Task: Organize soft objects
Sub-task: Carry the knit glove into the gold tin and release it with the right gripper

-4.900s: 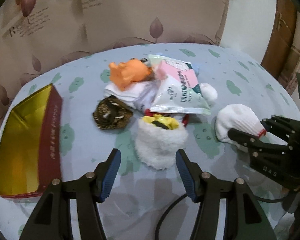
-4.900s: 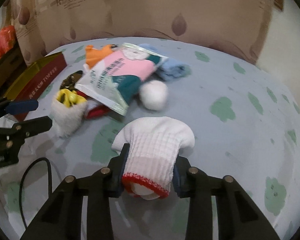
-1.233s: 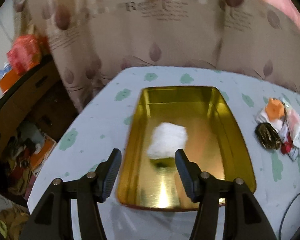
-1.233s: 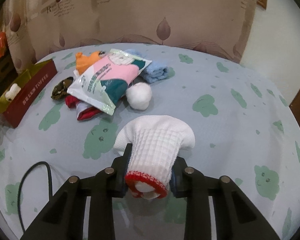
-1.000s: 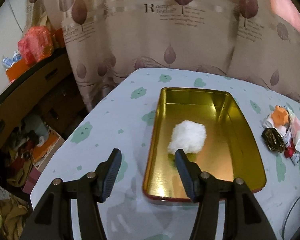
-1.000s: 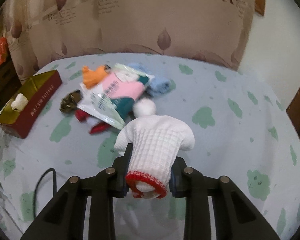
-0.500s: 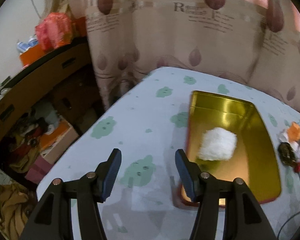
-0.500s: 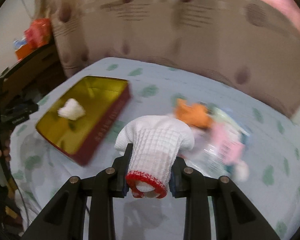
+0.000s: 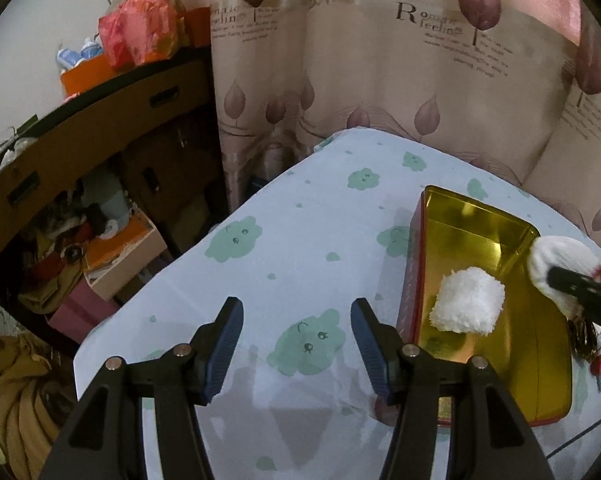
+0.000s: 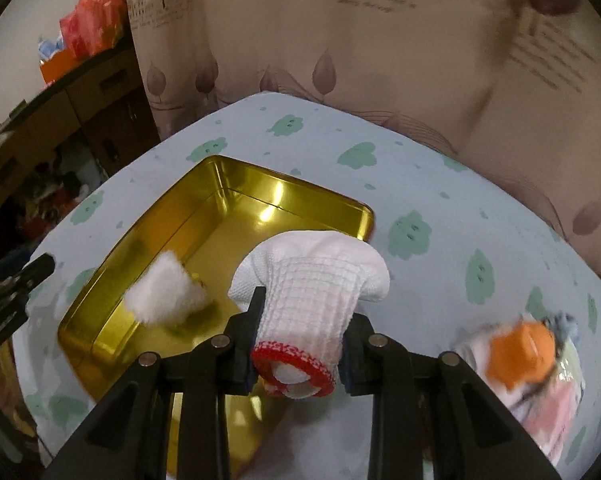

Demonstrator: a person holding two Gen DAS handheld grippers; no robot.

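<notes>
Patterned tablecloth [image 9: 300,248] is carrying the tin [image 10: 204,216], above whose near edge the right gripper [image 10: 300,344] is pinching a glove [image 10: 312,280], risking dropping short, while the left gripper [image 9: 296,340] is hanging spread beside the tin.

left gripper [image 9: 296,336] jaws wide, empty — right gripper [image 10: 300,344] clamped

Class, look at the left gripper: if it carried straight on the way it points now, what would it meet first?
Most likely the tablecloth. The left gripper is open and empty, with only bare cloth between its fingers. The gold tin lies off to its right, outside that line, though depth is hard to judge.
</notes>
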